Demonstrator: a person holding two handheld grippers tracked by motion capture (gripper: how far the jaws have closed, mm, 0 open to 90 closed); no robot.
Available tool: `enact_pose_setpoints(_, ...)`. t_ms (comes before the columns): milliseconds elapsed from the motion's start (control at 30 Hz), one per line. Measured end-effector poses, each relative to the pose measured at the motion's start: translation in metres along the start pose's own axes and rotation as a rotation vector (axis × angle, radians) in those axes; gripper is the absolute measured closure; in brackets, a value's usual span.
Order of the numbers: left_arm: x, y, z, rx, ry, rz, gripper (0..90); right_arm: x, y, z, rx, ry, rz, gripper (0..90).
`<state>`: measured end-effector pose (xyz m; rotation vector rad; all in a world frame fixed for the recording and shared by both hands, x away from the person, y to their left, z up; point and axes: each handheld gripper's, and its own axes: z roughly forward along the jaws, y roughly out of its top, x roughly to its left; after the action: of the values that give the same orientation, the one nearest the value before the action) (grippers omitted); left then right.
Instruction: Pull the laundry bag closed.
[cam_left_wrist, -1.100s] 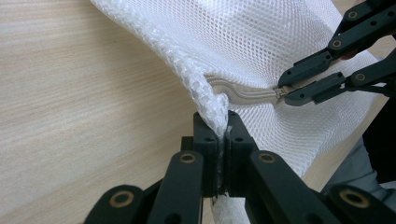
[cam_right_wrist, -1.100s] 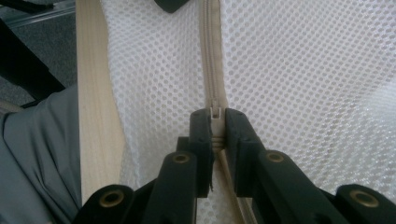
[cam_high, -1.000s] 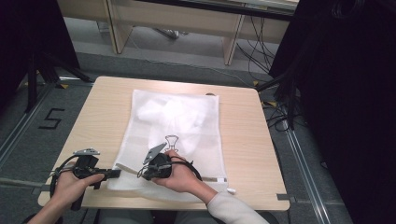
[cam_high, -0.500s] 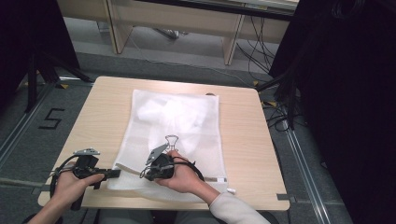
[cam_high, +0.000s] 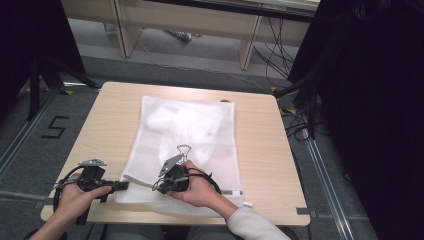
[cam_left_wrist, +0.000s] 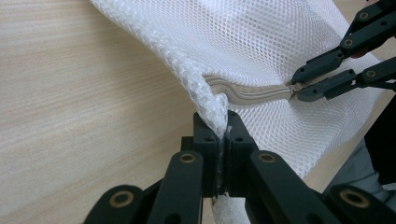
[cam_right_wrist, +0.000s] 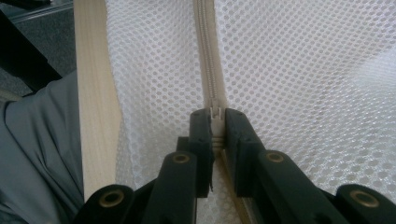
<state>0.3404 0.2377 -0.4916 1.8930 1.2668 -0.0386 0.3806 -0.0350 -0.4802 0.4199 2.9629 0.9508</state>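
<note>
A white mesh laundry bag (cam_high: 192, 135) lies flat on the wooden table (cam_high: 260, 150), with pale cloth inside it. My left gripper (cam_high: 121, 186) is shut on the bag's near left corner (cam_left_wrist: 217, 109), the mesh bunched between its pads. My right gripper (cam_high: 156, 188) points left along the bag's near edge. It is shut on the zipper pull (cam_right_wrist: 215, 113), and the closed zipper (cam_right_wrist: 205, 56) runs straight ahead of it. In the left gripper view the right gripper (cam_left_wrist: 293, 88) pinches the pull a short way along the zipper (cam_left_wrist: 247, 91).
The table's near edge (cam_high: 200, 220) lies just below both hands. A grey trouser leg (cam_right_wrist: 37, 154) sits close under it. Wooden furniture legs (cam_high: 125, 35) stand on the floor beyond the table. Dark stands and cables (cam_high: 300, 110) are at the right.
</note>
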Motion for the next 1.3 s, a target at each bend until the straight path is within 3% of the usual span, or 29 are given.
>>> enact_pose_setpoints(267, -0.0001, 0.0, 0.0005, -0.001, -0.003, -0.002, 85.7, -0.0002, -0.0003, -0.0001, -0.009, 0.004, -0.013, 82.6)
enact_pose_setpoints(367, 0.0003, -0.0001, 0.0001, 0.002, -0.002, 0.0, 85.7, 0.0009, -0.0013, -0.0014, 0.007, 0.002, 0.01, 82.6)
enact_pose_setpoints(600, 0.0002, -0.0001, 0.0003, 0.002, -0.001, 0.0, 85.7, -0.0002, -0.0025, -0.0021, -0.002, 0.003, -0.006, 82.6)
enact_pose_setpoints(733, -0.0001, -0.0002, 0.0009, -0.001, 0.001, 0.0, 85.7, 0.0005, -0.004, -0.0031, 0.004, 0.001, 0.011, 82.6)
enact_pose_setpoints(767, 0.0, -0.0002, 0.0007, 0.0, 0.001, -0.003, 85.7, -0.0006, -0.004, -0.0028, 0.004, -0.001, -0.006, 82.6)
enact_pose_setpoints(900, 0.0006, -0.0001, 0.0003, 0.002, 0.002, -0.002, 85.7, 0.0002, -0.0057, -0.0046, 0.011, -0.002, 0.017, 82.6)
enact_pose_setpoints(1000, 0.0009, -0.0001, 0.0005, 0.002, 0.001, -0.004, 85.7, -0.001, -0.0061, -0.0058, 0.006, -0.002, -0.005, 82.6)
enact_pose_setpoints(1033, 0.001, -0.0002, 0.0005, 0.003, 0.003, -0.004, 85.7, 0.0002, -0.0069, -0.0075, 0.009, -0.003, 0.023, 82.6)
enact_pose_setpoints(1300, 0.0006, -0.0001, 0.0004, 0.001, 0.002, -0.004, 85.7, -0.0006, -0.0069, -0.0086, 0.009, -0.005, 0.005, 82.6)
